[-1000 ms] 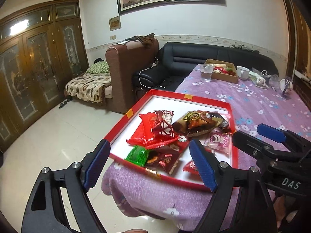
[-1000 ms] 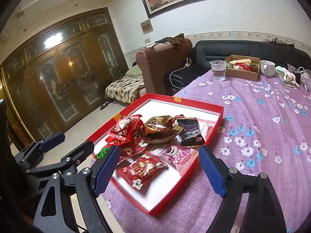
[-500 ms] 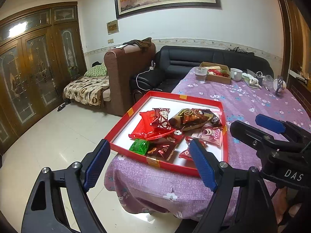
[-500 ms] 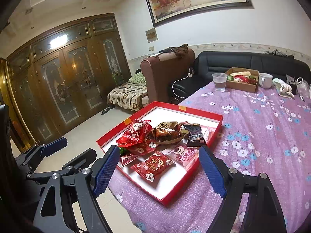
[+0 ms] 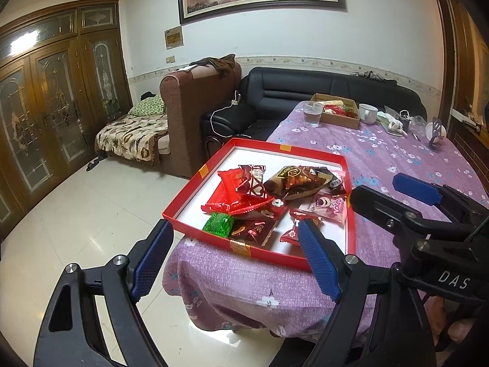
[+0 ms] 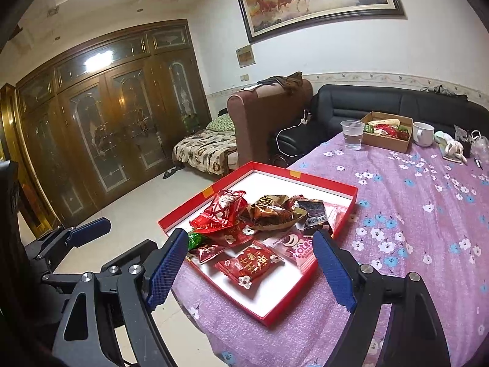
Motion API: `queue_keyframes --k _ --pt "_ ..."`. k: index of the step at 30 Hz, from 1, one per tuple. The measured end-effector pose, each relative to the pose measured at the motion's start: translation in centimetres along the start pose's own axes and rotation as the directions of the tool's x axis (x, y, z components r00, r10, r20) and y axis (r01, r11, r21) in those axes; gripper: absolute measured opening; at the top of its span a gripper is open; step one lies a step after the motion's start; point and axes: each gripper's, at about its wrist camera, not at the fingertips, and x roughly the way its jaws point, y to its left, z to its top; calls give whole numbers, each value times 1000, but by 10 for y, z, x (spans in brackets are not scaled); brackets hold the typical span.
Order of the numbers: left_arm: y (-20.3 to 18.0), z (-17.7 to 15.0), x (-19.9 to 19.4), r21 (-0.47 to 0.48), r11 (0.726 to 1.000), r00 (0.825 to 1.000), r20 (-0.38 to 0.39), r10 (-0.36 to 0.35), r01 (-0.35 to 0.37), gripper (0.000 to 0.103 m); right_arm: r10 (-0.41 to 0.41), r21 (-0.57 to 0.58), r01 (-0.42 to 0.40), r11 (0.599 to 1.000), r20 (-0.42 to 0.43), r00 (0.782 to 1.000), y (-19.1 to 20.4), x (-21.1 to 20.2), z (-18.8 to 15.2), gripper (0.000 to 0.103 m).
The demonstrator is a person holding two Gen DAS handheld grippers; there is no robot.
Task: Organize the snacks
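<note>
A shallow red tray (image 5: pixel 195 183) with a white floor sits at the near corner of the purple flowered table (image 5: pixel 382 159). It holds several snack packets in a loose pile: red ones (image 5: pixel 232 183), a green one (image 5: pixel 218 223), a brown-gold one (image 5: pixel 293 180) and a pink one (image 5: pixel 331 206). The tray also shows in the right wrist view (image 6: pixel 330 183), with a red flowered packet (image 6: pixel 250 264) nearest. My left gripper (image 5: pixel 235 260) is open and empty, held short of the table edge. My right gripper (image 6: pixel 250 266) is open and empty, in front of the tray.
At the table's far end stand a cardboard box of snacks (image 5: pixel 336 110), a clear plastic cup (image 5: pixel 312 114), a white mug (image 5: pixel 367 112) and small clutter (image 5: pixel 397 124). A black sofa (image 5: pixel 305 91) and brown armchair (image 5: pixel 195 116) lie behind. Tiled floor (image 5: pixel 76 214) is to the left.
Both grippers have drawn back and up from the tray, so the tray looks smaller and farther and more of the table edge shows. Both stay open. The snacks have not moved.
</note>
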Motion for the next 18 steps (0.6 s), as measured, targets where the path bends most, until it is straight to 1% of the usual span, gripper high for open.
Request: queue_keyframes --k 4,10,18 --pt "0 -4 -3 10 1000 1000 -3 -7 7 85 -3 -21 3 1000 7 1000 8 0 -2 85" --pt "6 -8 -2 -7 1000 1000 -20 -13 13 85 3 -37 -3 999 0 1000 17 4 -6 85" --pt "17 -11 4 -37 999 999 -38 8 -9 84 -38 -35 38 999 22 999 22 -1 -8 85"
